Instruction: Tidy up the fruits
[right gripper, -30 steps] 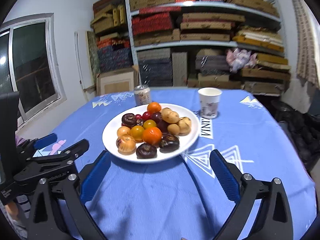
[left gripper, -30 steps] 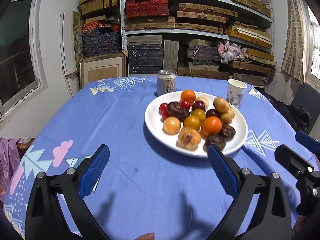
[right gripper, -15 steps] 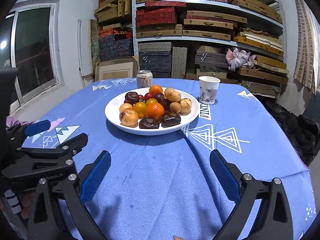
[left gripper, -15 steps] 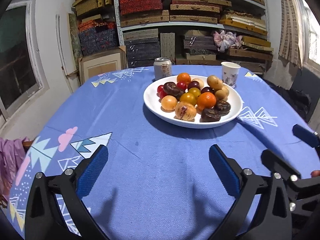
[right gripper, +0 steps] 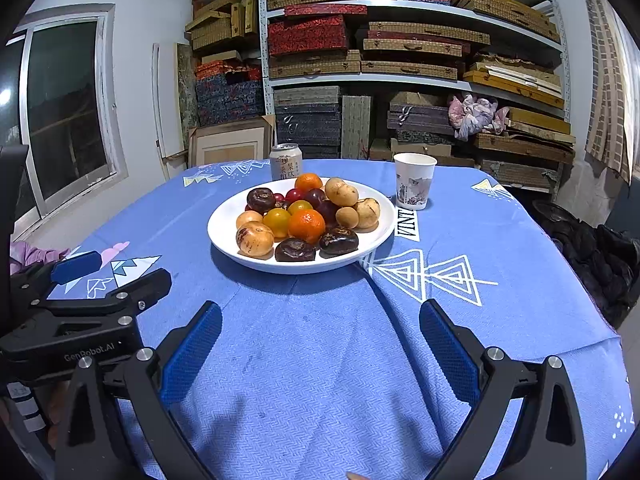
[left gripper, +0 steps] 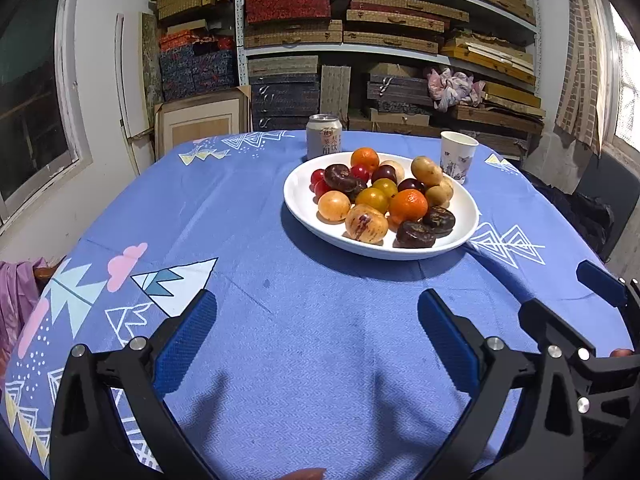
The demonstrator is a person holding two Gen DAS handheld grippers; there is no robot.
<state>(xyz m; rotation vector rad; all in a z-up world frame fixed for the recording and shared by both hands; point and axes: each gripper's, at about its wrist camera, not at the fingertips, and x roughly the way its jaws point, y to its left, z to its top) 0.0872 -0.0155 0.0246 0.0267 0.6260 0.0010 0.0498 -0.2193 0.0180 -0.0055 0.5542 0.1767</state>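
Note:
A white plate (left gripper: pixel 298 196) (right gripper: pixel 224 224) heaped with several fruits stands on the blue tablecloth: oranges (left gripper: pixel 408 206) (right gripper: pixel 307 225), yellow and red small fruits, dark purple ones (left gripper: pixel 415 234) (right gripper: pixel 295 249) and brownish ones (right gripper: pixel 341 192). My left gripper (left gripper: pixel 316 336) hovers open over bare cloth, well short of the plate. My right gripper (right gripper: pixel 320 340) is likewise open and empty, near the table's front. In the left wrist view the right gripper (left gripper: pixel 560 312) shows at the right edge; in the right wrist view the left gripper (right gripper: pixel 108 280) shows at the left.
A drink can (left gripper: pixel 324 142) (right gripper: pixel 285 166) stands behind the plate and a paper cup (left gripper: pixel 458 156) (right gripper: pixel 414 180) to its right. Shelves stacked with boxes (right gripper: pixel 400 60) fill the back wall. A window (right gripper: pixel 64 112) is on the left, dark bags (right gripper: pixel 600 252) on the right.
Both grippers have drawn back from the plate and risen slightly; the plate now sits farther off in both views. Both stay open.

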